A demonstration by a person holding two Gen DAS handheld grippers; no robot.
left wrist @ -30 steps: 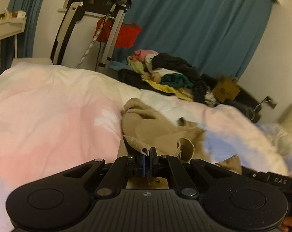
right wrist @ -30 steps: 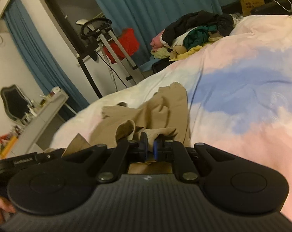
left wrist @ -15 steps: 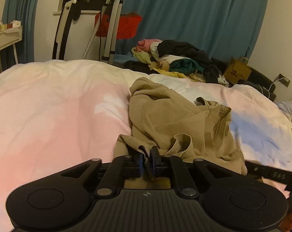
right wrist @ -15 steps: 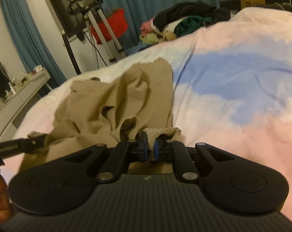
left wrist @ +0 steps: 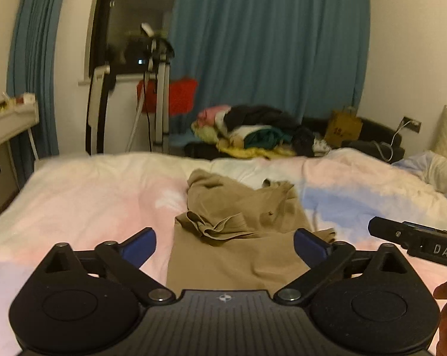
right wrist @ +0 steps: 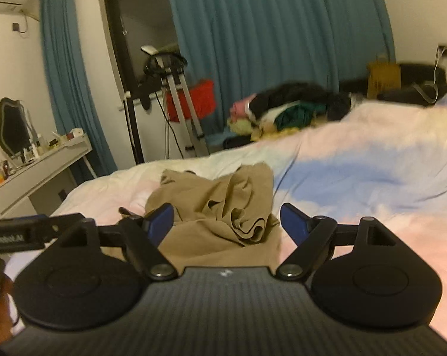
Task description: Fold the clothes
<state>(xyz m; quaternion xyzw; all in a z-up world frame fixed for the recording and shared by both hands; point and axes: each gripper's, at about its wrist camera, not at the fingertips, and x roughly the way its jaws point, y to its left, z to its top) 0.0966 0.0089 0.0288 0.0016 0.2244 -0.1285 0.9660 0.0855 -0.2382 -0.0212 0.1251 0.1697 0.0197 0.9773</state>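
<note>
Both grippers spread wide, holding nothing: left gripper [left wrist: 225,244], right gripper [right wrist: 227,221]; rumpled tan garment [left wrist: 241,237] mid-duvet [left wrist: 90,201].

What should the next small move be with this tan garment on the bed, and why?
Probably bring both grippers down to smooth the bunched folds flat. The left gripper and right gripper have open jaws holding nothing, and the tan garment lies rumpled on the duvet.
</note>
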